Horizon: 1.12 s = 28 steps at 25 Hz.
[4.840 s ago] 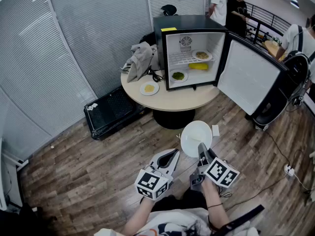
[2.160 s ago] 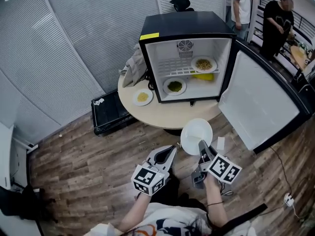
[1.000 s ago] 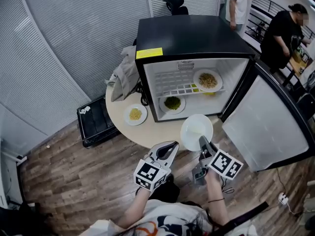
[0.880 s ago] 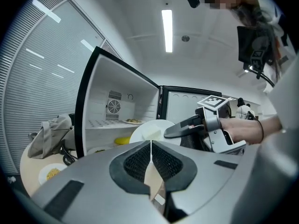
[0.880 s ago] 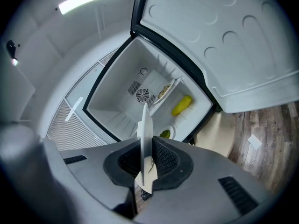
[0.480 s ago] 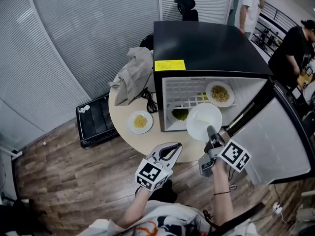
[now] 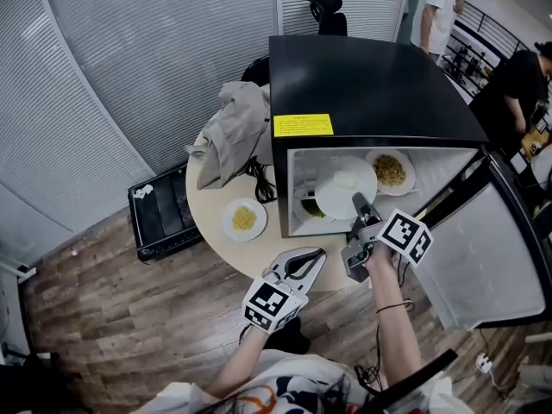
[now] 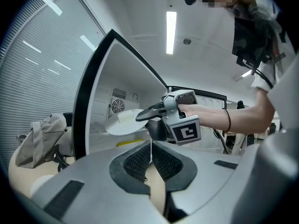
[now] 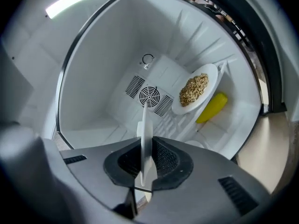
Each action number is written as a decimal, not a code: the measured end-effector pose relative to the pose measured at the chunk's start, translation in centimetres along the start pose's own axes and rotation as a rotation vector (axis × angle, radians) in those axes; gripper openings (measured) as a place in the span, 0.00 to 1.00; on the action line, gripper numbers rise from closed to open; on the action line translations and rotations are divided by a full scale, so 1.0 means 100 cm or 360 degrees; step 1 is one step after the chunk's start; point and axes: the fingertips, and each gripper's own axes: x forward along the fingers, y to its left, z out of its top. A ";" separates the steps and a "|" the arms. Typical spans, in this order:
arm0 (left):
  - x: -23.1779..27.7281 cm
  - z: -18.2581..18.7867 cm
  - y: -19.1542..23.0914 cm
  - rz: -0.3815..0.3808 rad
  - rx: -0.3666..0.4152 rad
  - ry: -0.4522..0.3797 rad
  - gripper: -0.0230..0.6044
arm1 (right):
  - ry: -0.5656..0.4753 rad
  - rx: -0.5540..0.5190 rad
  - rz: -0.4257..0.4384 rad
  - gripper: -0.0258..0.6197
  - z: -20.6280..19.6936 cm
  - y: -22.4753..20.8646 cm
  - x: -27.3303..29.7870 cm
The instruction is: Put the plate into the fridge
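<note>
right claw (image 7: 357,203): pinched on near rim of white plate (image 7: 345,188), holding it level in mouth of open fridge (image 7: 371,76), with shelf plate of food (image 7: 390,171) at 3 o'clock of it. left claw (image 7: 312,257): pressed together, empty, at 7 o'clock of right one, over table (image 7: 214,198) edge.

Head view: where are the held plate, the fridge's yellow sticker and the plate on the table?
held plate (image 7: 341,184), head view, its centre.
yellow sticker (image 7: 303,125), head view, its middle.
plate on the table (image 7: 227,221), head view, left rim.
</note>
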 end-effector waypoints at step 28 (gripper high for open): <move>0.007 -0.001 0.012 0.0016 -0.0016 -0.0002 0.05 | 0.0322 -0.1161 -0.0386 0.29 -0.009 -0.002 0.069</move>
